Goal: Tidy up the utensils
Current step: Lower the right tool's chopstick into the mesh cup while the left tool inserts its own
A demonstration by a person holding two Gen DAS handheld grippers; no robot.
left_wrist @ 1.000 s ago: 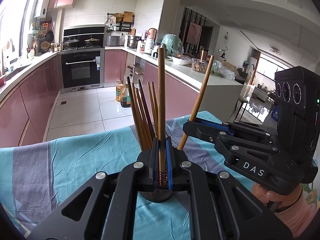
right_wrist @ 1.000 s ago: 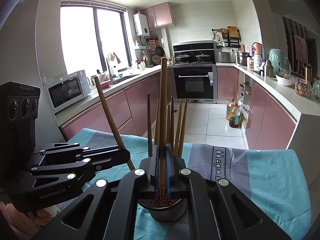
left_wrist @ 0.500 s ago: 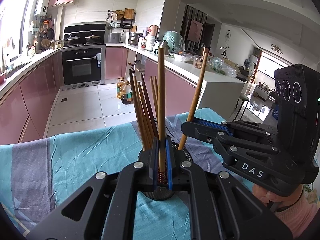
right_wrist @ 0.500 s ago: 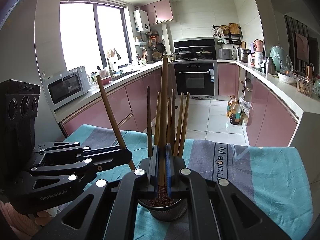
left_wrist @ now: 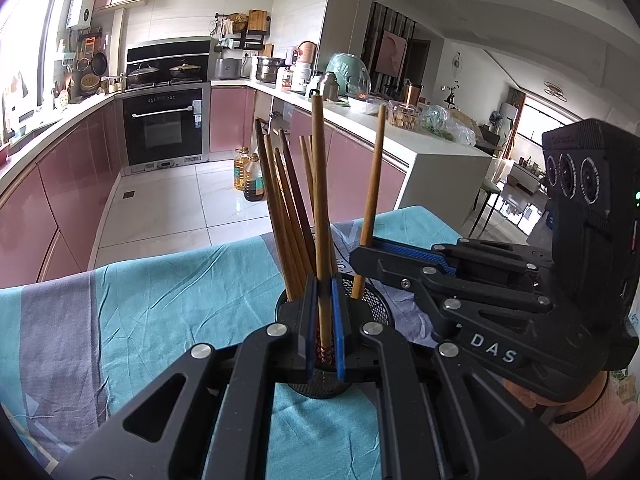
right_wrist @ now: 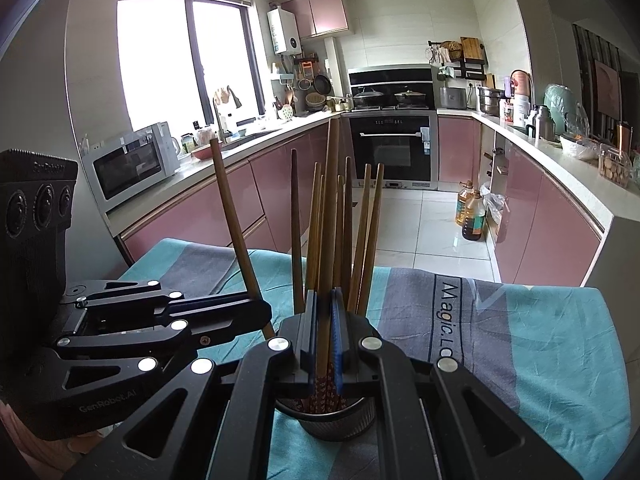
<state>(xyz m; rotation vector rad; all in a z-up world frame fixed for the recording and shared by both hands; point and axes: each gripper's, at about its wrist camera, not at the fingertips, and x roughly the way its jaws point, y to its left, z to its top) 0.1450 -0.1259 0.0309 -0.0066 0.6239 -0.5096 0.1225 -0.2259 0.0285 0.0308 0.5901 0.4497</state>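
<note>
A black mesh utensil holder (left_wrist: 379, 305) (right_wrist: 340, 426) stands on the teal and grey cloth, with several brown chopsticks (left_wrist: 286, 216) (right_wrist: 362, 236) upright in it. My left gripper (left_wrist: 324, 320) is shut on one upright chopstick (left_wrist: 319, 184), whose patterned lower end sits between the pads just over the holder. My right gripper (right_wrist: 323, 322) is shut on another chopstick (right_wrist: 330, 216), its patterned end down at the holder's mouth. Each gripper shows in the other's view, the right gripper (left_wrist: 358, 258) with its chopstick (left_wrist: 371, 192) and the left gripper (right_wrist: 262, 314) with its leaning one (right_wrist: 234, 220).
The cloth-covered table (left_wrist: 140, 308) ends just beyond the holder, with white floor tiles (right_wrist: 420, 232) behind. Pink kitchen cabinets (right_wrist: 192, 216) and an oven (right_wrist: 394, 152) line the far walls. A hand in a pink sleeve (left_wrist: 592, 420) holds the right gripper.
The chopstick in my right gripper stands more upright than a second ago. Both grippers stay shut on their chopsticks over the holder, almost in the same place.
</note>
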